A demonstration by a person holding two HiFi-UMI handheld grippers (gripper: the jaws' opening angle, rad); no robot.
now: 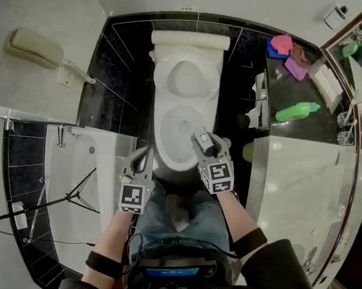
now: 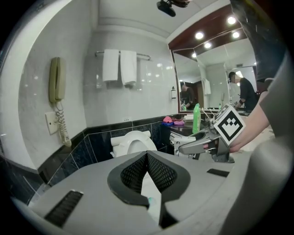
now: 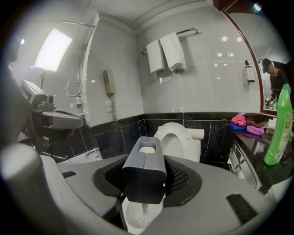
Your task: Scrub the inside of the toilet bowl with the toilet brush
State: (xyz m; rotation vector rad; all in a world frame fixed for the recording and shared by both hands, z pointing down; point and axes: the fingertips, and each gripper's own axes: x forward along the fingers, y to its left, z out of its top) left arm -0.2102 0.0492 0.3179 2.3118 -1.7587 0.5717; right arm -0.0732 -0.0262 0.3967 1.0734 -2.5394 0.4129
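Well, the toilet brush point(image 3: 143, 212) is hanging with its white bristle head inside the toilet bowl point(image 1: 160, 147), toward the bowl's right side. Whether the bristles are touching the porcelain I cannot tell. Its top is sitting in a grey block point(image 3: 144, 165), and the right gripper point(image 1: 204, 147) is clamping that block between its jaws, which are standing partly apart around it. The left gripper point(image 1: 140, 161) is hovering just beside the bowl's front left edge, carrying nothing, its meshed pads point(image 2: 133, 174) meeting at the tips. The person point(image 1: 182, 221) holding both is standing right in front of the toilet, legs in jeans. Behind the bowl the seat point(image 1: 187, 79) is standing raised against the cistern point(image 1: 190, 40). To the left a wall telephone point(image 1: 32, 46) is hanging on pale tile above a white bathtub point(image 1: 106, 160), and two towels point(image 2: 119, 66) are hanging from a rail higher up. To the right a green bottle point(image 1: 298, 110) is standing on the dark counter point(image 1: 290, 86), apart from the pink and blue cloths point(image 1: 282, 46) at the counter's far end.
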